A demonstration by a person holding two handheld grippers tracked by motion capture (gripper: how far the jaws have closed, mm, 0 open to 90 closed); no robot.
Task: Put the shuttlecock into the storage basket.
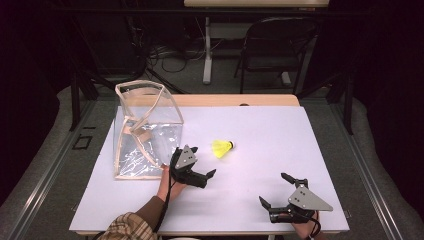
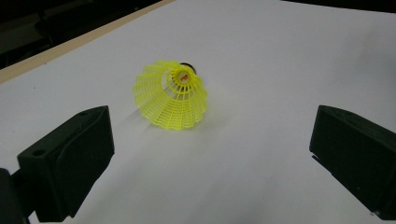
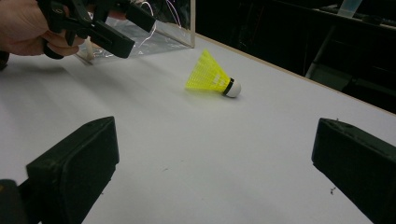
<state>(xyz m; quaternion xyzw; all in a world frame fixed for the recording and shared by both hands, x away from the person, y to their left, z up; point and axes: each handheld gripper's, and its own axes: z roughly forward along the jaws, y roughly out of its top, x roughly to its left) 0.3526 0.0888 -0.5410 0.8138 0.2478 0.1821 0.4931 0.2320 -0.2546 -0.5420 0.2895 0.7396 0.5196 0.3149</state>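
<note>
Yellow plastic mesh forms the skirt of the shuttlecock (image 1: 222, 148), which lies on its side on the white table sheet (image 1: 280, 135), near the middle of the high view, with its white cork tip turned toward three o'clock and its flared end toward nine. Your left gripper (image 1: 205, 176) sits just at seven o'clock from the shuttlecock, close to it but apart, its jaws spread wide and holding nothing; your left hand (image 1: 167, 184) grips it from below, a plaid sleeve behind the wrist. In the left gripper view the shuttlecock (image 2: 171, 94) lies ahead of the two black jaws, at about eleven o'clock between them, its open skirt facing you and clear of both pads. Your right gripper (image 1: 276, 190) rests low on the sheet at about five o'clock from the shuttlecock and well apart from it, jaws likewise wide open and empty. From the right gripper view you see the shuttlecock (image 3: 212, 74) at twelve o'clock beyond the jaws, cork tip to the right, and your left gripper (image 3: 100, 25) at ten o'clock in front of the clear bag (image 3: 154, 21). That clear bag (image 1: 145, 127), trimmed in pale tan, stands open-topped at nine o'clock from the shuttlecock, just beside your left gripper.
</note>
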